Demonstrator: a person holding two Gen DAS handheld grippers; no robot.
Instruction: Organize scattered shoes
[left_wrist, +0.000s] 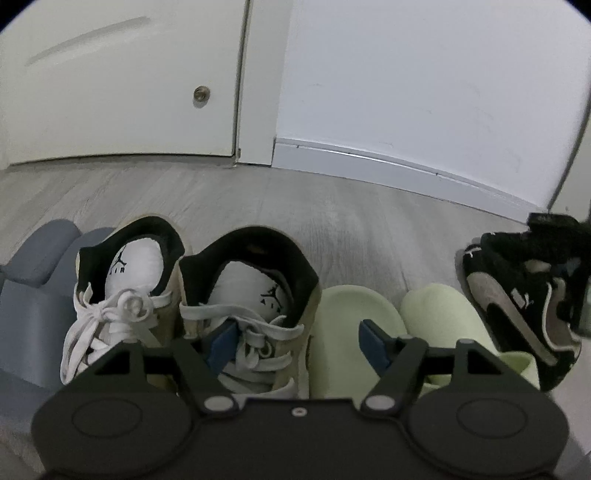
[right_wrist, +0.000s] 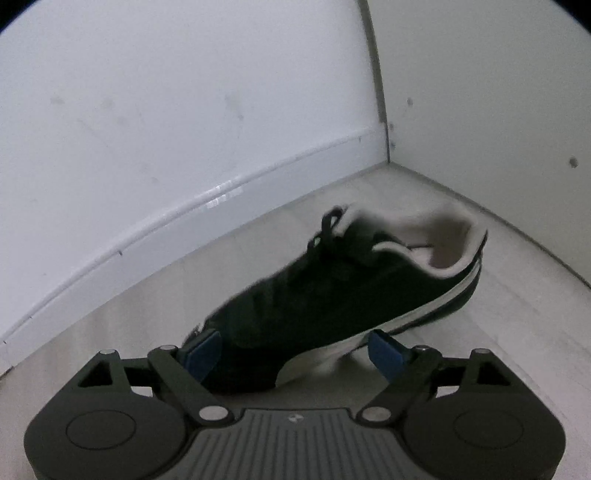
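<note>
In the left wrist view, a pair of beige-and-white high-top sneakers with black collars stands on the floor. A pair of pale green slippers lies to their right. My left gripper hangs open over the right high-top and the nearer green slipper, holding nothing. A black sneaker leans tilted at the far right. In the right wrist view, a black sneaker with a white stripe is tilted, heel up. Its toe lies between the wide-open fingers of my right gripper. The left pad is at the toe.
Grey slippers sit at the far left of the row. A white cabinet door and a wall with a baseboard stand behind the shoes. In the right wrist view, the wall and a side panel meet in a corner. Bare wood floor lies behind the shoes.
</note>
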